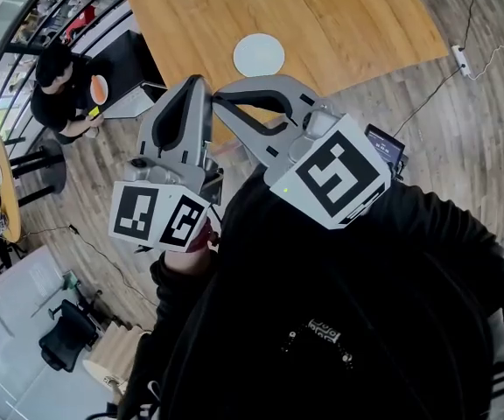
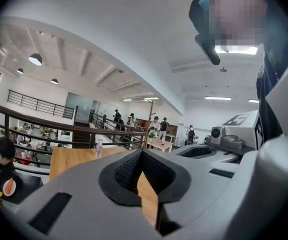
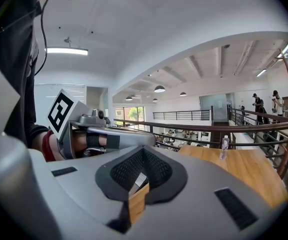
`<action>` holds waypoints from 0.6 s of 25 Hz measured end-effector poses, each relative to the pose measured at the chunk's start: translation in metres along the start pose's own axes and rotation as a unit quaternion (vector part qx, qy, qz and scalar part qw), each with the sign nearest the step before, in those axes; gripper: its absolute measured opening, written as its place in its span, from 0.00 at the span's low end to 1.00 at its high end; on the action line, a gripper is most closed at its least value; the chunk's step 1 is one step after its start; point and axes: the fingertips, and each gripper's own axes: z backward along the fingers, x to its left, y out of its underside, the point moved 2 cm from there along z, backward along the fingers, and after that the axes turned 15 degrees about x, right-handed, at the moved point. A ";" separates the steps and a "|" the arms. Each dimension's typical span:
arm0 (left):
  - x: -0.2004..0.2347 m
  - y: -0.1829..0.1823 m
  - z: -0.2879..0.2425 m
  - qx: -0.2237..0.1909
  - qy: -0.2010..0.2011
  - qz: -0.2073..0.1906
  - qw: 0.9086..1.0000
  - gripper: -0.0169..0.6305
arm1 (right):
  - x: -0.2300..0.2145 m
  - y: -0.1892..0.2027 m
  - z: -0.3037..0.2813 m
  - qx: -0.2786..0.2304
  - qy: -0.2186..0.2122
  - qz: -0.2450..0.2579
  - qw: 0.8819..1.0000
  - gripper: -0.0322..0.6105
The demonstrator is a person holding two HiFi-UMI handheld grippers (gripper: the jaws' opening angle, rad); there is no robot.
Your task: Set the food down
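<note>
Left gripper [image 2: 142,152]: jaws together, nothing between them.
Right gripper [image 3: 143,149]: jaws closed too — empty.
Table [image 1: 348,16]: wooden — a white plate [image 1: 259,54] on it.

Plate [image 1: 258,55] on table [image 1: 348,16], bottle [image 3: 225,147] on table, person [image 1: 62,94] left of table

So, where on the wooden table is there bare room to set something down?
Nearly all of the wooden table is bare: a broad patch right of the white plate, more beyond it, a narrower strip on its left. Nowhere is crowded; only a bottle stands near the far end.
</note>
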 end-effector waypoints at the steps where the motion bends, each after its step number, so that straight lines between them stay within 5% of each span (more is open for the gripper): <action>1: 0.005 -0.002 -0.001 0.000 0.003 -0.002 1.000 0.02 | -0.002 -0.003 -0.005 0.000 0.004 0.000 1.000 0.08; 15: 0.066 -0.017 -0.013 -0.002 0.029 -0.007 1.000 0.02 | -0.020 -0.030 -0.059 0.008 0.034 0.003 0.999 0.08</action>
